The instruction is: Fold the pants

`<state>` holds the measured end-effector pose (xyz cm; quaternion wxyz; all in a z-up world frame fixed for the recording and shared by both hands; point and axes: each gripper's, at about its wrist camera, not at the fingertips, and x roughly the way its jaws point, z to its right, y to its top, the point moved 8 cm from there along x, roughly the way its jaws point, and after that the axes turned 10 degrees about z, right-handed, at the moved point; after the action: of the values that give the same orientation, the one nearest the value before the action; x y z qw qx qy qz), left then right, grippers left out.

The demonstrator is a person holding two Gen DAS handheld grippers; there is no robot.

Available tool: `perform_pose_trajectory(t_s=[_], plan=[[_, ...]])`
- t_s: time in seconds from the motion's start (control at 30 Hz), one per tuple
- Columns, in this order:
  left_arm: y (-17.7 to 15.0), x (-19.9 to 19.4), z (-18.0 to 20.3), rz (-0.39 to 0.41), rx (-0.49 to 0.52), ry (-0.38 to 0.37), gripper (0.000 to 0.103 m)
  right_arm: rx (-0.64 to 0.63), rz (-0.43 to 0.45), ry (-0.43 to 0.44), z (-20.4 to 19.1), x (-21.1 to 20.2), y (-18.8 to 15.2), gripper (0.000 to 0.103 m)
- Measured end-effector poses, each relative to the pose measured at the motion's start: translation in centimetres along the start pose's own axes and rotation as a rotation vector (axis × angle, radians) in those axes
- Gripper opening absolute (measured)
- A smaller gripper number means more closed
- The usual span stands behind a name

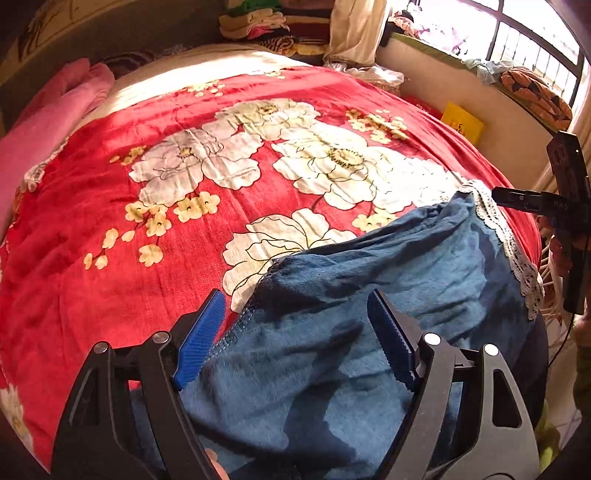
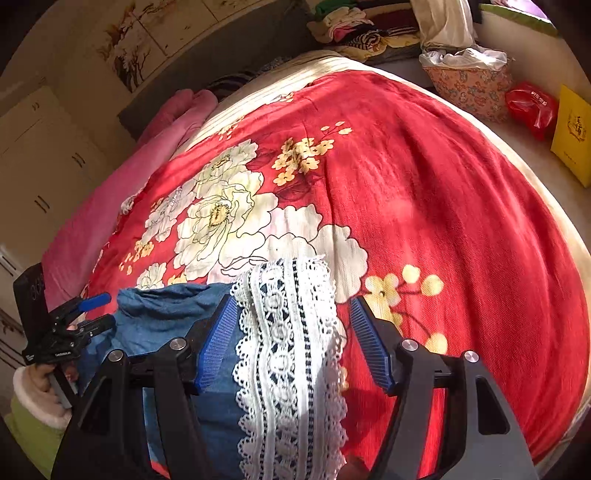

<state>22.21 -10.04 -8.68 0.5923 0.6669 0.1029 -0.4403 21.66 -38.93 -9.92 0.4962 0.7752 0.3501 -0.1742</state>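
Blue denim pants [image 1: 369, 280] with a white lace hem [image 1: 506, 236] lie at the near edge of the red floral bedspread [image 1: 184, 258]. My left gripper [image 1: 295, 328] is open, its blue pads on either side of the pants' stitched edge. My right gripper [image 2: 293, 336] is open around the lace hem [image 2: 291, 332], with blue denim [image 2: 162, 310] to its left. The right gripper also shows in the left wrist view [image 1: 517, 199], at the lace corner. The left gripper shows in the right wrist view [image 2: 88, 314], open at the denim's far left edge.
A pink blanket [image 1: 48, 122] lies along the bed's left side. Folded clothes [image 1: 266, 22] are piled beyond the bed's far end. A floral basket [image 2: 469, 88], a red bag [image 2: 532, 107] and a yellow box [image 2: 572, 136] stand at the right. White cupboards [image 2: 44, 166] stand on the left.
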Motion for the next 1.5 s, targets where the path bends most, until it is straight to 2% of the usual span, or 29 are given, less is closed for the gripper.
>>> perform_pose_trajectory(t_s=[0.07, 0.17, 0.27, 0.3, 0.33, 0.37, 0.4, 0.43, 0.47, 0.57, 0.67, 0.87, 1.0, 1.03, 1.1, 1.17, 1.2, 1.23, 1.3, 1.33, 1.4, 1.47, 1.5], plan=[[-0.3, 1.5, -0.3, -0.029, 0.006, -0.003, 0.072, 0.015, -0.043, 0.015, 0.5, 1.8, -0.3, 0.063], [-0.5, 3.2, -0.8, -0.063, -0.016, -0.018, 0.072, 0.009, -0.044, 0.073, -0.3, 2.6, -0.7, 0.061], [-0.3, 3.9, -0.6, -0.062, -0.060, -0.065, 0.068, 0.002, -0.057, 0.136, -1.7, 2.7, -1.4, 0.055], [-0.2, 4.0, -0.5, -0.059, -0.075, -0.079, 0.064, -0.005, -0.059, 0.146, -1.9, 2.8, -1.7, 0.048], [0.0, 4.2, -0.4, -0.055, -0.095, -0.095, 0.054, -0.012, -0.058, 0.146, -2.0, 2.8, -2.0, 0.042], [0.1, 4.2, -0.1, -0.055, -0.112, -0.117, 0.037, -0.012, -0.060, 0.156, -2.2, 2.7, -2.2, 0.036], [0.2, 4.1, 0.3, -0.056, -0.118, -0.141, 0.026, 0.004, -0.059, 0.179, -2.3, 2.6, -2.2, 0.023], [0.3, 4.1, 0.7, -0.058, -0.120, -0.154, 0.011, 0.022, -0.052, 0.201, -2.5, 2.3, -2.2, 0.018], [0.3, 4.0, 1.1, -0.059, -0.114, -0.159, 0.006, 0.015, -0.037, 0.200, -2.6, 2.0, -2.1, 0.018], [0.8, 3.6, 1.6, -0.036, -0.089, -0.138, 0.003, -0.010, 0.011, 0.211, -3.1, 0.6, -1.0, 0.016], [2.7, 3.1, 1.1, 0.007, -0.131, -0.138, 0.003, -0.053, 0.055, 0.194, -3.5, -0.5, 0.9, 0.016], [6.5, 4.4, 0.9, 0.041, -0.093, -0.081, 0.003, -0.118, 0.065, 0.083, -2.8, 1.1, 4.5, 0.016], [5.6, 8.0, -0.2, -0.026, -0.137, -0.041, 0.007, -0.123, -0.046, -0.020, -0.9, 5.4, 3.5, 0.020], [5.1, 8.6, -0.6, -0.033, -0.148, -0.023, 0.015, -0.122, -0.053, -0.040, -0.2, 6.3, 3.0, 0.026], [4.7, 8.5, -1.1, -0.011, -0.183, -0.034, 0.018, -0.074, -0.047, -0.008, 0.4, 6.6, 2.7, 0.028], [4.7, 7.3, -1.6, 0.008, -0.228, -0.039, 0.031, -0.041, -0.024, 0.000, 0.9, 5.5, 2.9, 0.037], [4.7, 6.4, -2.0, 0.026, -0.236, -0.028, 0.031, -0.041, -0.006, -0.013, 1.0, 4.6, 3.0, 0.047], [4.7, 5.3, -2.3, 0.046, -0.240, -0.016, 0.033, -0.044, 0.016, -0.029, 1.2, 3.6, 3.1, 0.051], [4.6, 3.0, -3.0, 0.090, -0.265, 0.001, 0.042, -0.028, 0.053, -0.035, 1.6, 1.5, 3.1, 0.053], [4.4, 1.5, -3.4, 0.117, -0.287, 0.001, 0.049, -0.012, 0.067, -0.028, 1.8, 0.5, 3.1, 0.057], [3.8, -1.5, -4.0, 0.170, -0.319, 0.017, 0.052, 0.013, 0.099, -0.028, 2.2, -1.4, 2.5, 0.061], [2.9, -4.2, -4.3, 0.211, -0.343, 0.044, 0.062, 0.035, 0.121, -0.024, 2.4, -3.3, 1.5, 0.064], [2.1, -5.6, -4.4, 0.231, -0.356, 0.051, 0.064, 0.045, 0.132, -0.027, 2.6, -4.2, 0.9, 0.066]])
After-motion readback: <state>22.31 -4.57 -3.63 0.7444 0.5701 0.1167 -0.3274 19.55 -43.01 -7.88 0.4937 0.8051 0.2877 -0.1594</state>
